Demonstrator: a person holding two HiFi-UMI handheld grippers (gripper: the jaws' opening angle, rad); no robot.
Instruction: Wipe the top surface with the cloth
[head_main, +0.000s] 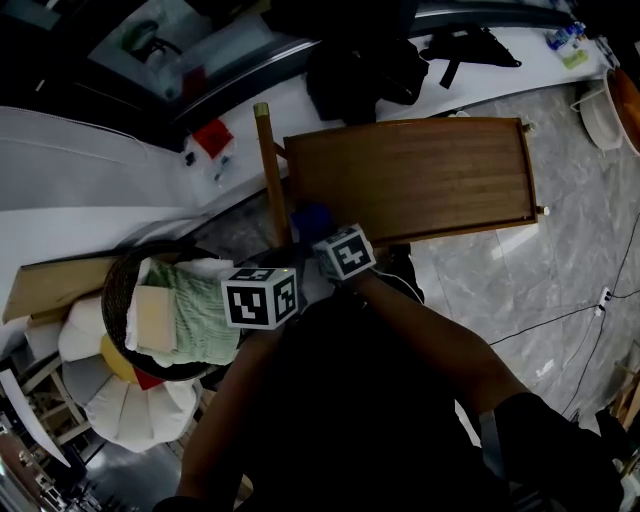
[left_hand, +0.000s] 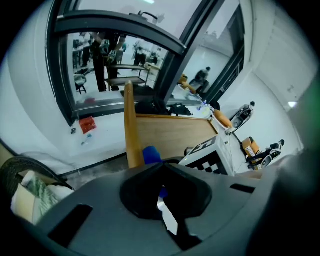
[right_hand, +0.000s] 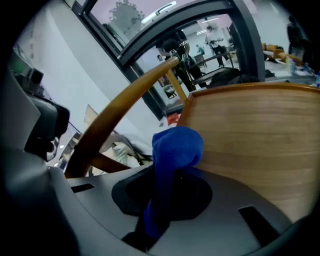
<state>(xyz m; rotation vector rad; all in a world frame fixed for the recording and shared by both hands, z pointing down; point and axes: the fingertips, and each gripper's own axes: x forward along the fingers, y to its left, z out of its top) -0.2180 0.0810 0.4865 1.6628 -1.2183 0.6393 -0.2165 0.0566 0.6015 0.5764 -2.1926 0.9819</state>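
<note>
Right gripper (right_hand: 165, 200) clamps the blue cloth (right_hand: 176, 147) at the wooden table (right_hand: 250, 130) edge; we read left gripper (left_hand: 162, 192) as probably closed.

We find no legible word, number or brand in any of the three views. The left marker cube (head_main: 260, 297) and the right marker cube (head_main: 346, 252) carry only black-and-white square patterns, with no letters or digits among them. The red packet (head_main: 212, 136) on the white ledge (head_main: 245, 125) and the small bottles (head_main: 566, 38) at the head view's upper right may bear print, but it is too small and blurred for us to read.
</note>
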